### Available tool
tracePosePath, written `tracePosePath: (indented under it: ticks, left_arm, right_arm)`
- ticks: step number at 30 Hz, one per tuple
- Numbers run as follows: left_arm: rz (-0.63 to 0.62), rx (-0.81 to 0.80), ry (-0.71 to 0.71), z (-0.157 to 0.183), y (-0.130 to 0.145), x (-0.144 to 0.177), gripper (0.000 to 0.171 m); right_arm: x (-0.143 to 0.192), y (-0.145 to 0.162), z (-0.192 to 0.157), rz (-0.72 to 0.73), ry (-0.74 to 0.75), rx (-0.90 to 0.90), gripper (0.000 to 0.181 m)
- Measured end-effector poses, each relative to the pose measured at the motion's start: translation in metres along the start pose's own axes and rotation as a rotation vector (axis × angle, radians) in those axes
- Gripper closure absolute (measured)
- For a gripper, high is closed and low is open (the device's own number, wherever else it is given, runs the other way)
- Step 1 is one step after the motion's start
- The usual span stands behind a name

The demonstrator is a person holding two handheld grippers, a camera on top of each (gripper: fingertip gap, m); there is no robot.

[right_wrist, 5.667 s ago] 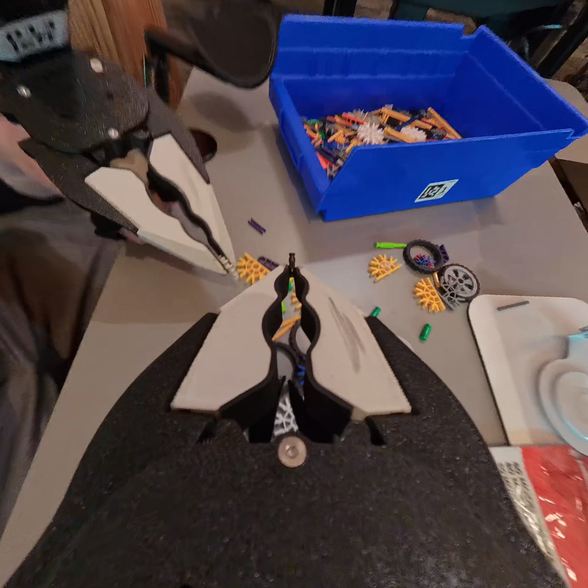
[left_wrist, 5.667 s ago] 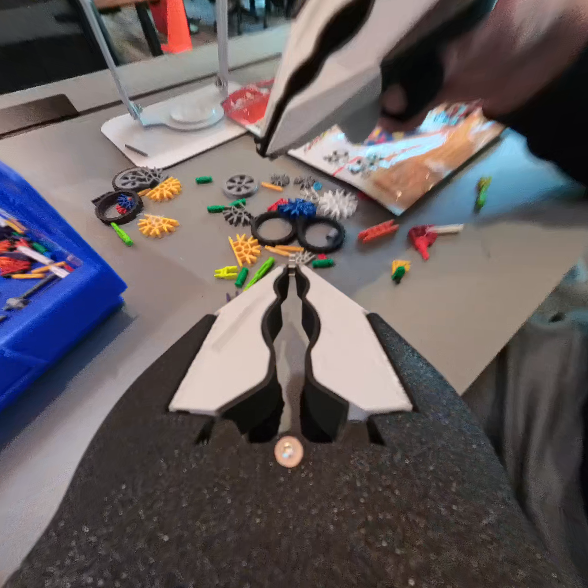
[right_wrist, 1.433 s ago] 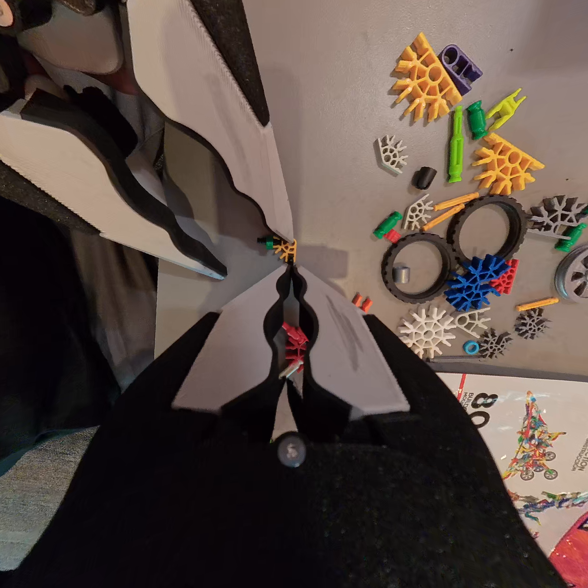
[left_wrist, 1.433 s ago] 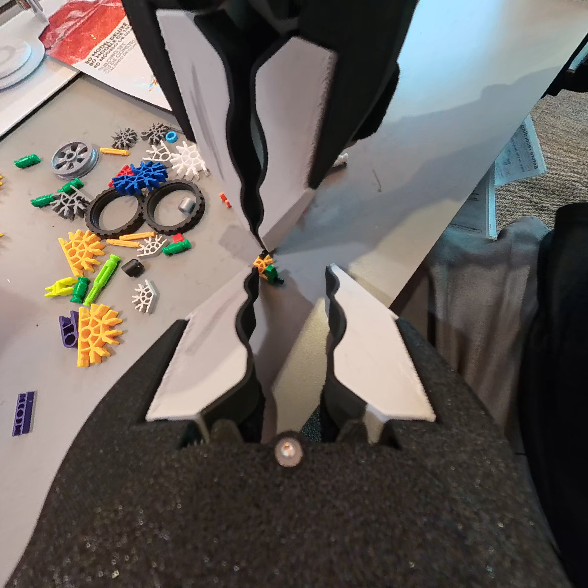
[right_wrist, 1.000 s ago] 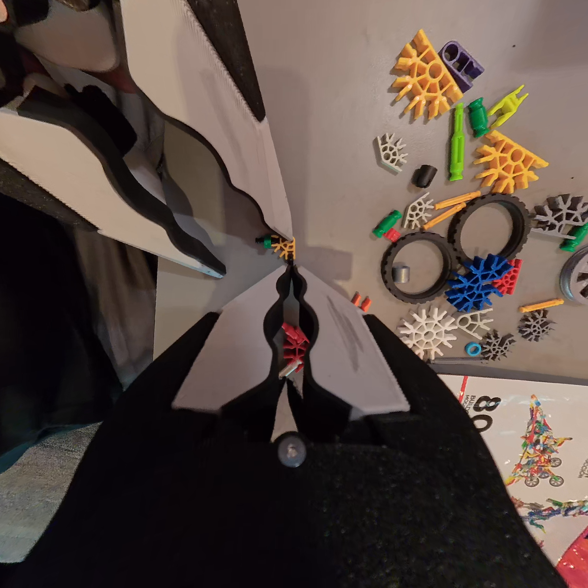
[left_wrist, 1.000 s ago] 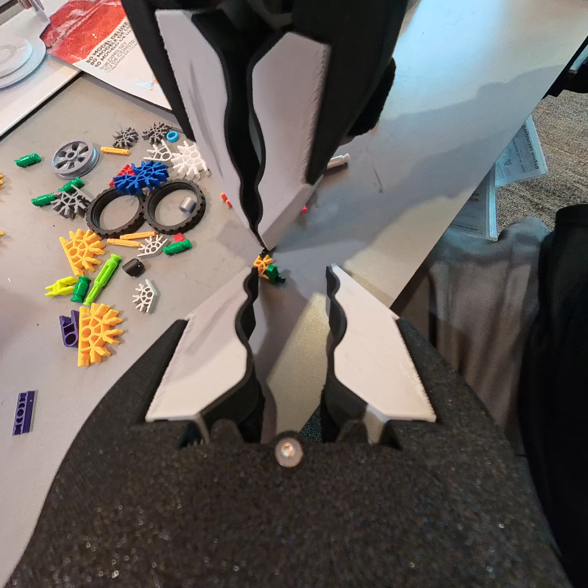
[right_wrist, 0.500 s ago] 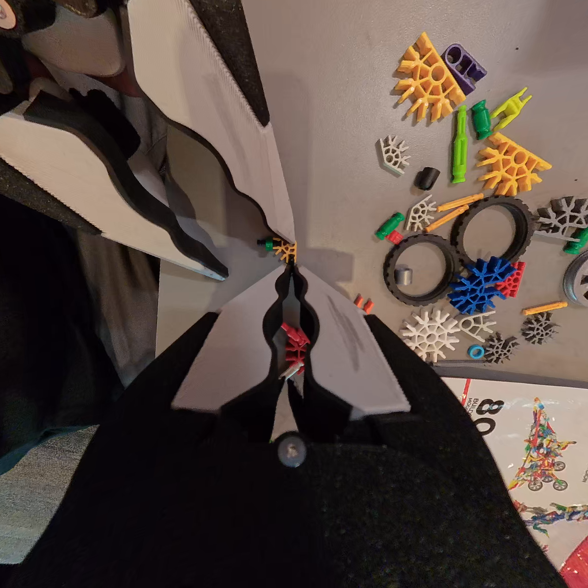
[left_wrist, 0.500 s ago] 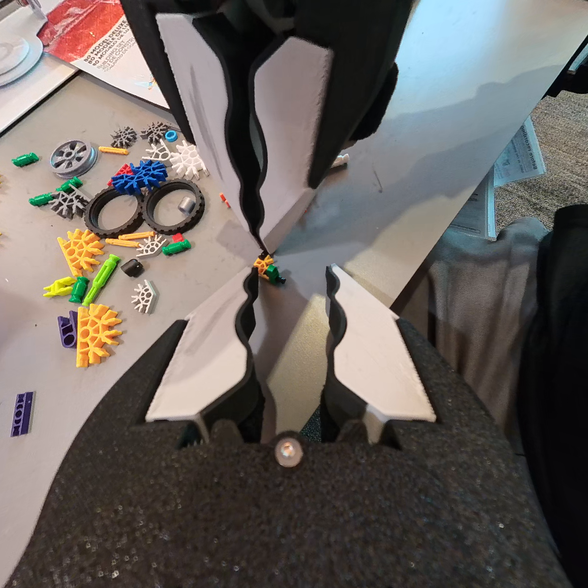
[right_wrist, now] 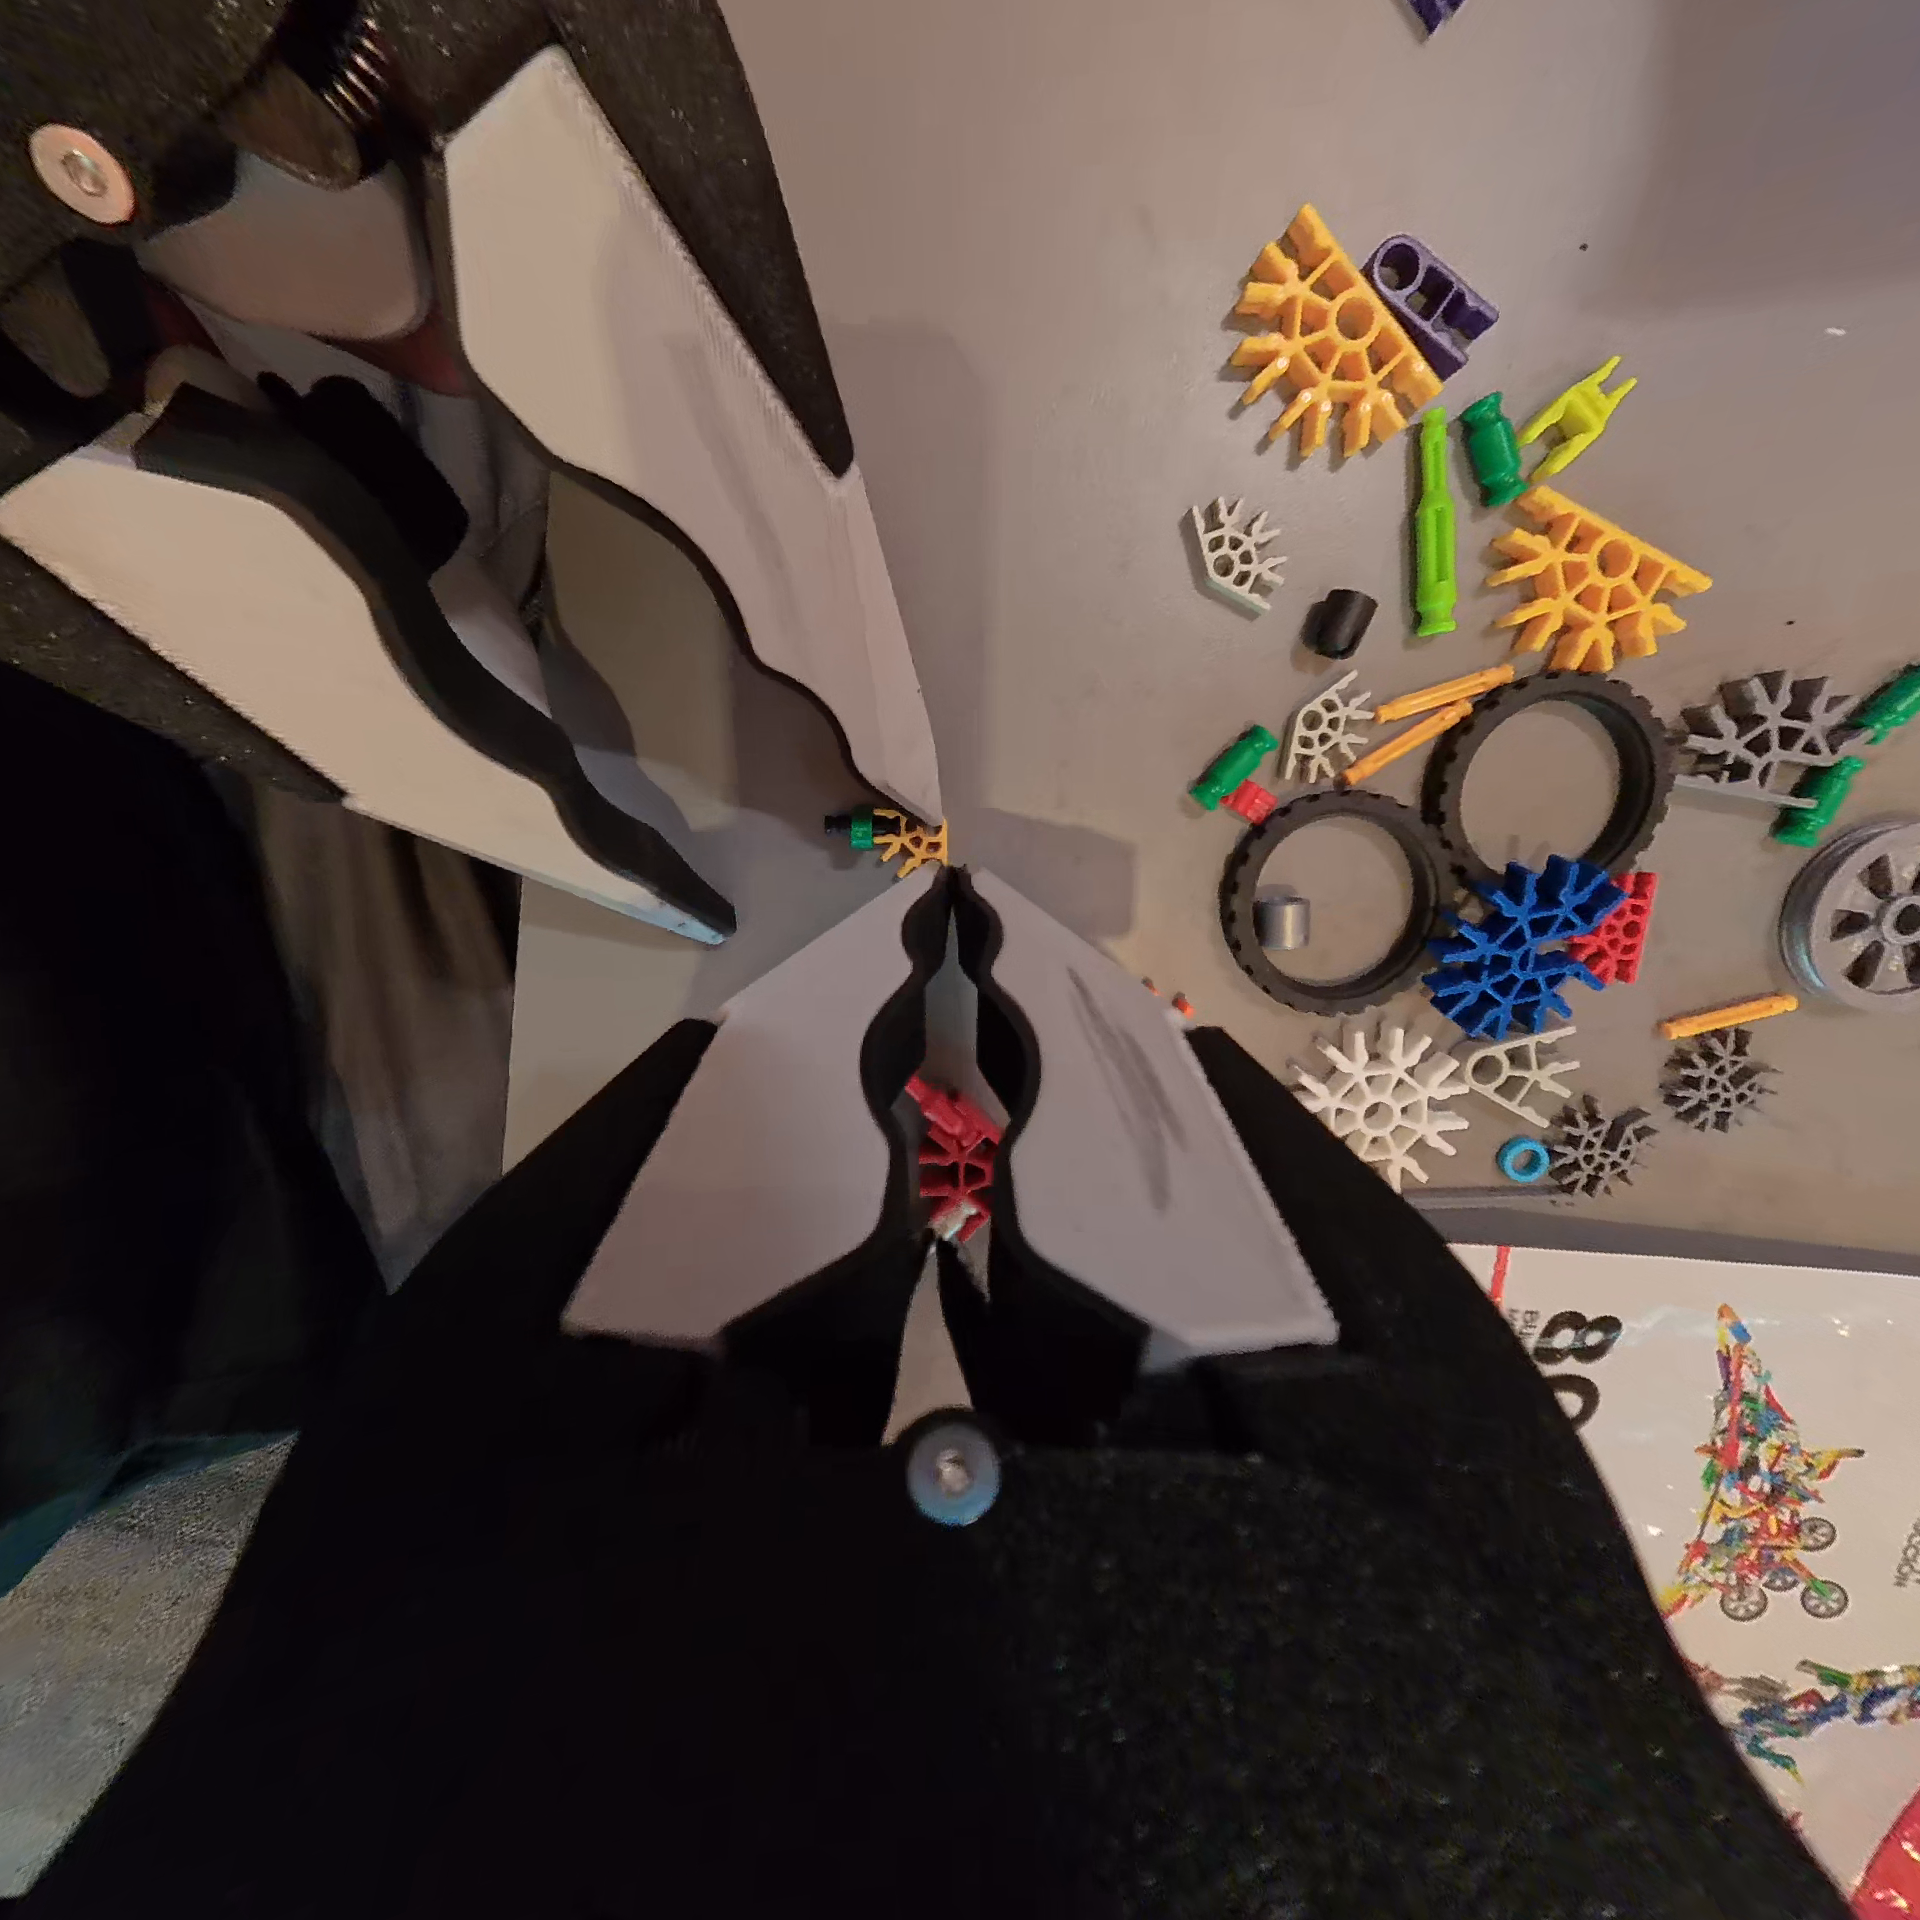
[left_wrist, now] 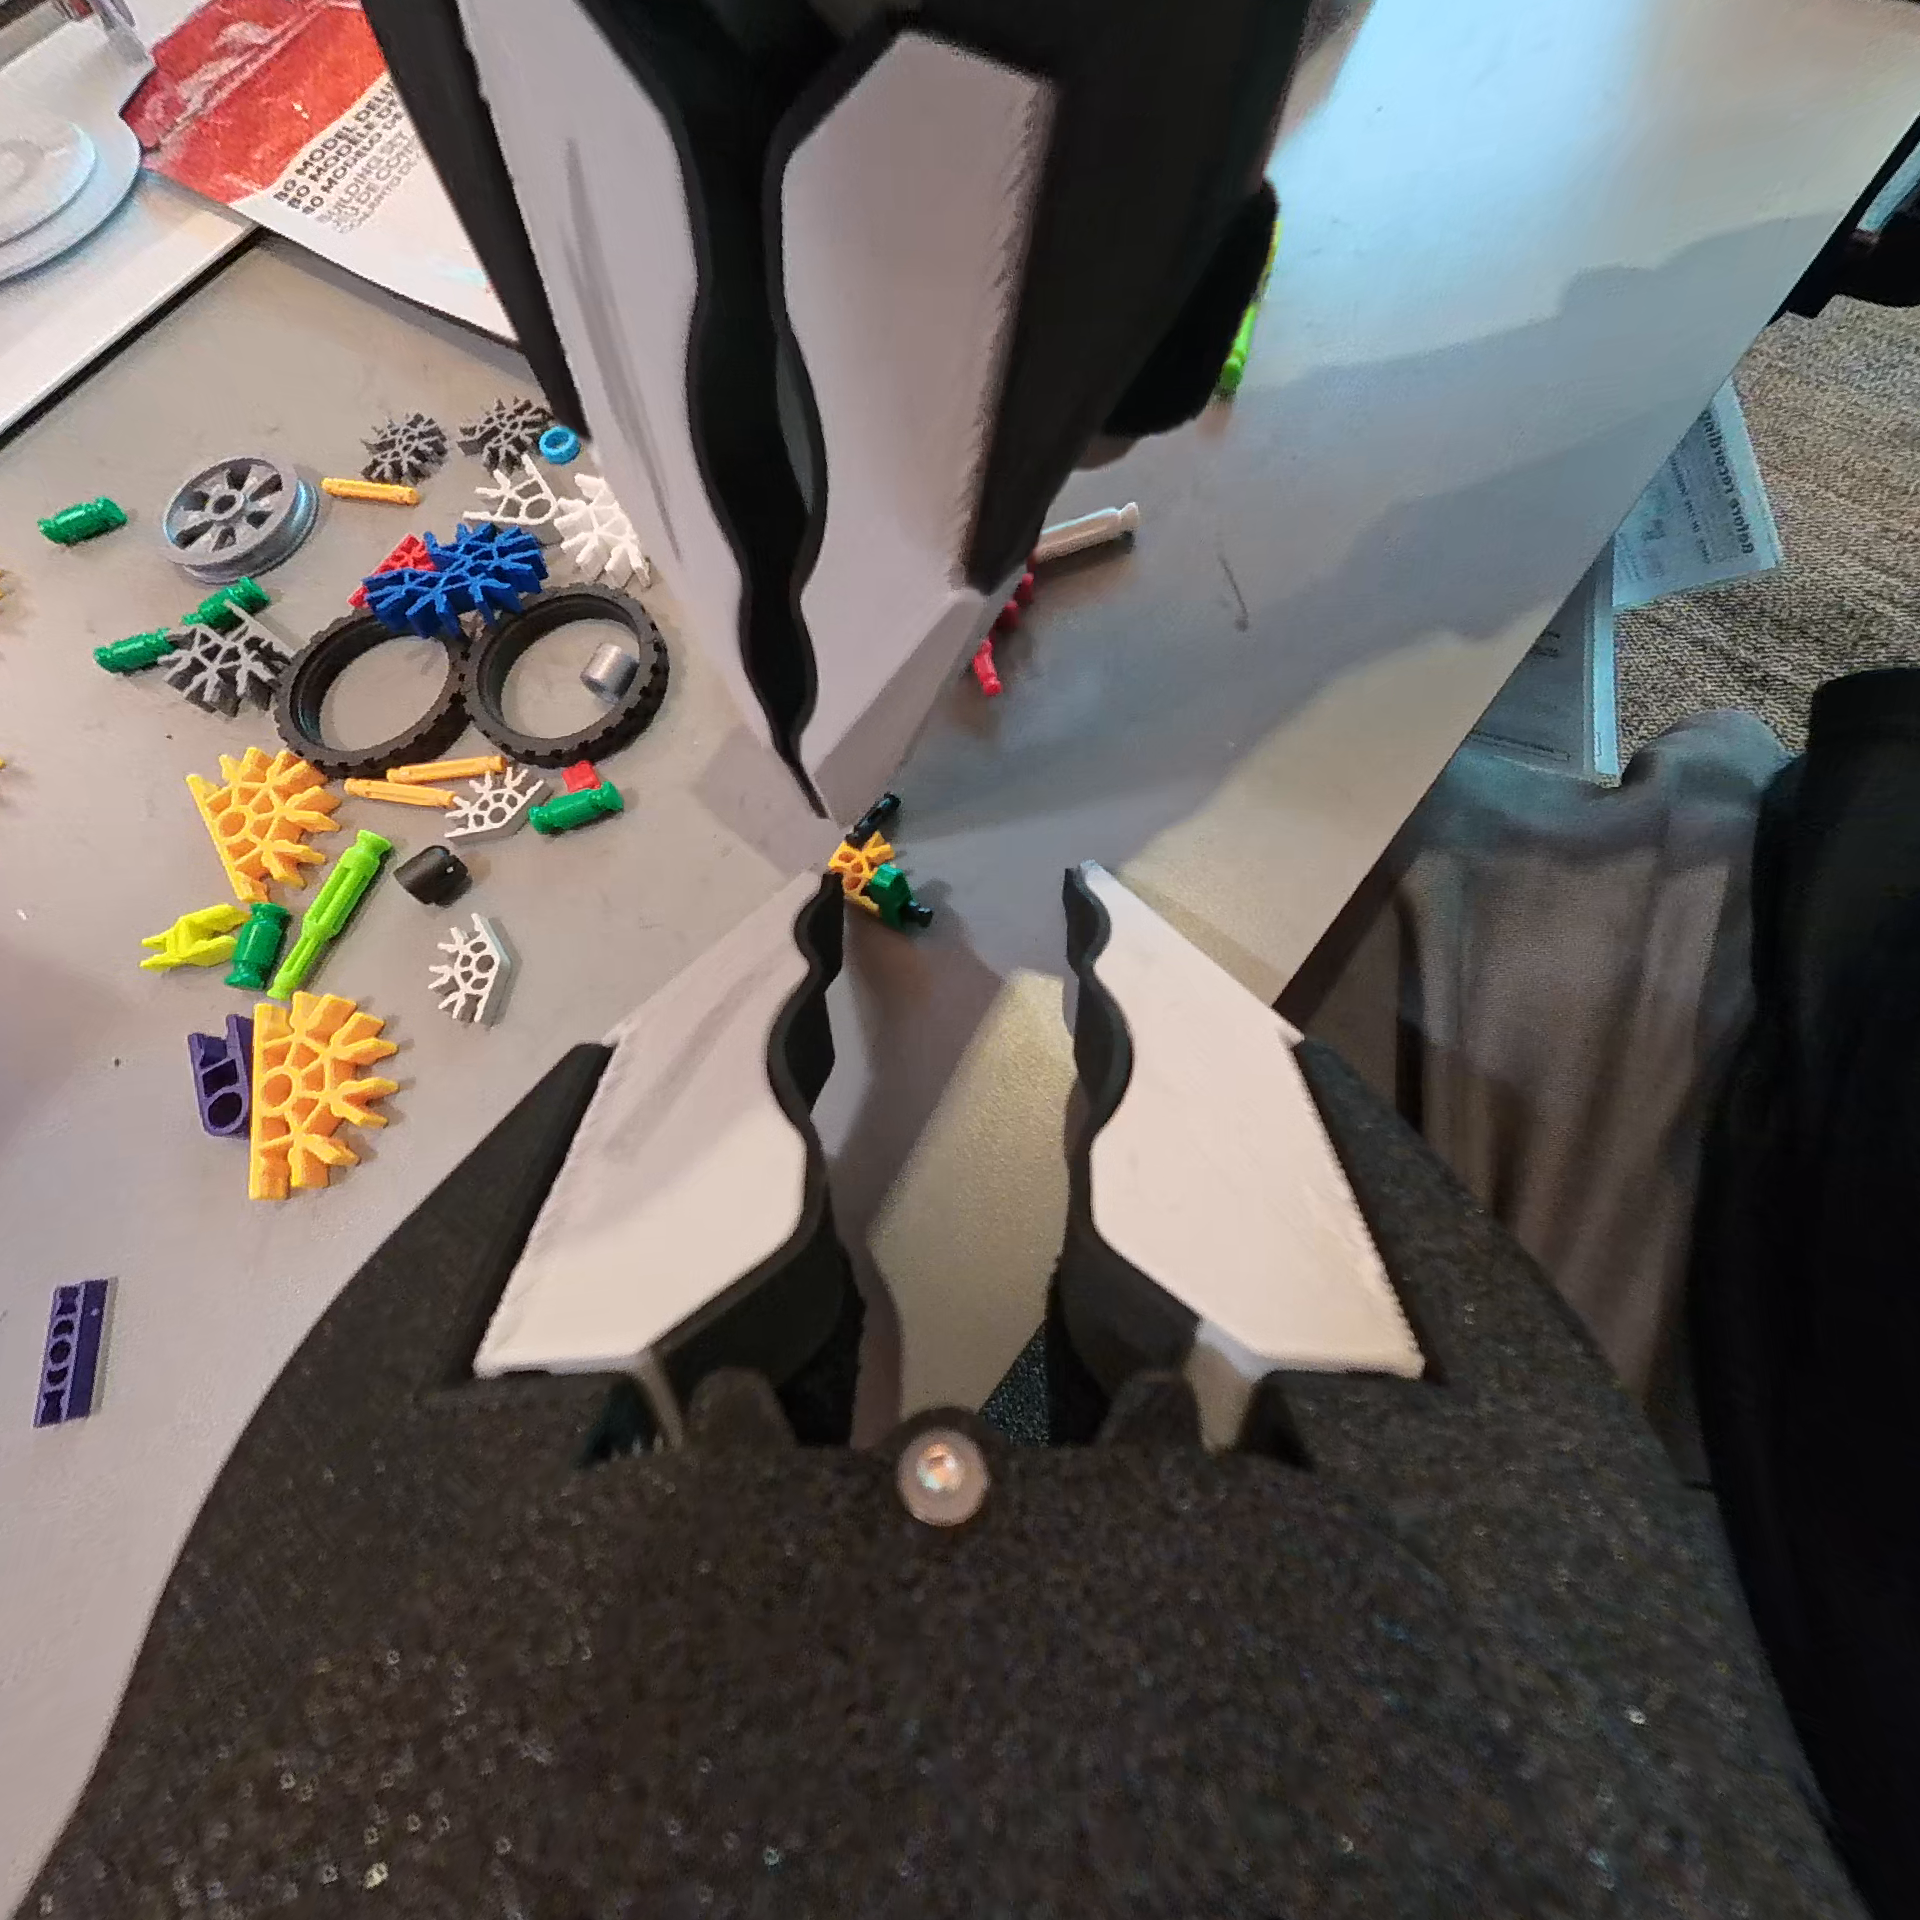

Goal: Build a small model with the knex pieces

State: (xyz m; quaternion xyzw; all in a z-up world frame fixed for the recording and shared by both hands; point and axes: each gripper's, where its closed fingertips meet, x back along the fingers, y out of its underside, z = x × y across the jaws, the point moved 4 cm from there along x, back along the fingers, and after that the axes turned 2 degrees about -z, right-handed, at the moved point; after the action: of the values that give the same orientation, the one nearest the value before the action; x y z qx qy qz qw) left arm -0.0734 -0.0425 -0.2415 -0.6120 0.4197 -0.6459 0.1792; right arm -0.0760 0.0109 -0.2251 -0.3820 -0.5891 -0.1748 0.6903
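Note:
My right gripper [right_wrist: 951, 878] is shut; its tips seem to pinch a thin black rod that carries a small yellow connector [right_wrist: 914, 842] and a green spacer [right_wrist: 858, 828]. In the left wrist view it comes down from above [left_wrist: 819, 805] to the same small piece [left_wrist: 860, 862]. My left gripper [left_wrist: 951, 894] is open and empty, and its left fingertip [left_wrist: 829, 904] is right beside the yellow connector. In the right wrist view the left gripper [right_wrist: 826, 862] reaches in from the upper left. A red connector [right_wrist: 956, 1153] on the table shows through the gap between the right fingers.
Loose building pieces lie to the left: two black tyres [left_wrist: 566, 675], a blue connector [left_wrist: 457, 577], yellow connectors [left_wrist: 307, 1091], a grey wheel hub [left_wrist: 234, 514] and green rods. A booklet [right_wrist: 1714, 1455] lies beyond them. The table edge [left_wrist: 1455, 748] runs close on the right, with a person's grey clothing past it. My two grippers' fingertips are within a few centimetres of each other. The grey wheel hub [left_wrist: 234, 514] is about equally far from each gripper, around 20 cm.
Since 5.7 s ago both grippers came together near the table edge and the left one opened. Over the last 1.4 s they have barely moved.

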Motion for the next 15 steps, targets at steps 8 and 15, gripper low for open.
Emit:
tracePosePath:
  ticks: [8, 15]
  left_arm:
    - [0.0, 0.003, 0.001, -0.0002, 0.0, -0.0002, 0.13]
    - [-0.001, 0.005, 0.002, -0.0001, -0.0002, -0.0002, 0.13]
  right_arm:
    - [-0.0035, 0.0011, -0.0023, -0.004, -0.014, 0.009, 0.181]
    - [-0.0036, 0.0021, -0.0017, 0.003, -0.034, -0.014, 0.181]
